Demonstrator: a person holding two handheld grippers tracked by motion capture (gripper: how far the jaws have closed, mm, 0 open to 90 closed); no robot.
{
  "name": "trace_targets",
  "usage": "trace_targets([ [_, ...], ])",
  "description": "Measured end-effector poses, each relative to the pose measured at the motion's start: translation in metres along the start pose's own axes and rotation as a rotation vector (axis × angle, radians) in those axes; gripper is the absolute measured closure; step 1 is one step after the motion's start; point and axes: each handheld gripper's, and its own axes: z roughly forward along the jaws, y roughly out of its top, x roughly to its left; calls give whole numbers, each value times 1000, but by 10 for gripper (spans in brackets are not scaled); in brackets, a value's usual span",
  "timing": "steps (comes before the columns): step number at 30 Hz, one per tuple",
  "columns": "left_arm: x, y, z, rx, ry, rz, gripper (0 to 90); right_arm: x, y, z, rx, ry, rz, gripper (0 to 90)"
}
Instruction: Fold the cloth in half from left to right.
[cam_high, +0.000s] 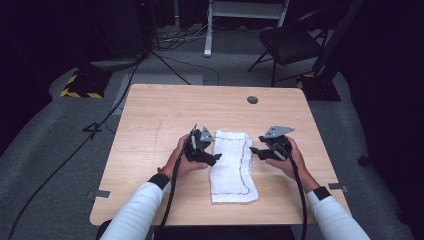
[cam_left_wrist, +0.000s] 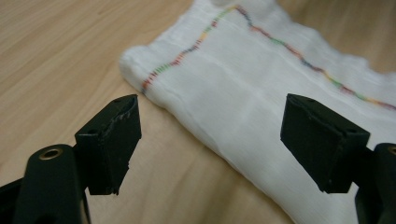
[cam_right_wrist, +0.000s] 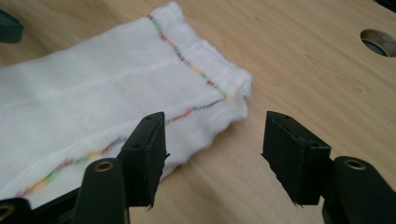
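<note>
Now the left gripper (cam_high: 216, 156), jaws apart and empty, flanks the folded cloth (cam_high: 231, 167) at table (cam_high: 150, 120) centre from nine o'clock, right gripper (cam_high: 254, 151) likewise gaping at three, and uneven pinches could skew the fold.

- We see a white cloth (cam_high: 231, 167), soft and finely ribbed, matt, with a multicoloured stitched thread line.
- We see the table (cam_high: 150, 130) in pale wood grain, smooth with a faint sheen.
- The left gripper (cam_left_wrist: 210, 140) and right gripper (cam_right_wrist: 212, 154) look like matt black plastic, their jaw edges slightly rough, with brass-coloured metal inserts.
</note>
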Motion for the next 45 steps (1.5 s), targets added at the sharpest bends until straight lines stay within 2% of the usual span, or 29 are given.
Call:
trace_targets([
  [1,4,3,6,9,8,-2,206,-6,6,12,7,5,17,397],
  [3,13,7,18,30,35,-9,208,-11,11,23,7,9,29,397],
  [5,18,10,30,55,91,6,208,-12,12,28,14,4,28,395],
  [7,25,13,38,62,77,-22,209,-17,16,42,33,9,44,392],
  [12,34,16,54,77,70,-55,206,-21,18,56,58,-3,60,390],
  [16,37,18,63,75,42,-85,196,-25,17,66,67,4,93,389],
  [18,39,18,66,77,32,-94,173,-26,16,70,76,1,95,390],
  [20,42,18,69,70,22,-123,154,-26,16,72,77,2,96,387],
  [22,44,18,70,70,17,-124,150,-27,15,74,73,19,92,438],
  [25,45,19,72,60,21,-127,138,-29,14,75,71,37,95,441],
  [27,46,19,74,56,21,-135,133,-33,11,76,60,64,138,445],
  [30,47,20,74,56,4,-104,153,-34,10,76,56,73,135,459],
  [32,47,20,72,56,-24,-84,195,-33,12,75,70,82,129,527],
  [34,45,21,70,59,-54,-63,331,-30,15,75,87,98,121,616],
  [37,44,24,69,77,-72,-55,433,-28,18,75,105,108,123,669],
  [39,43,28,68,105,-94,-55,585,-28,19,75,111,120,131,734],
  [40,43,30,68,120,-106,-52,585,-28,19,75,111,120,131,734],
  [43,43,35,69,146,-133,-44,695,-26,23,76,127,122,117,806],
  [45,45,38,70,160,-138,-36,721,-26,25,77,132,114,111,812],
])
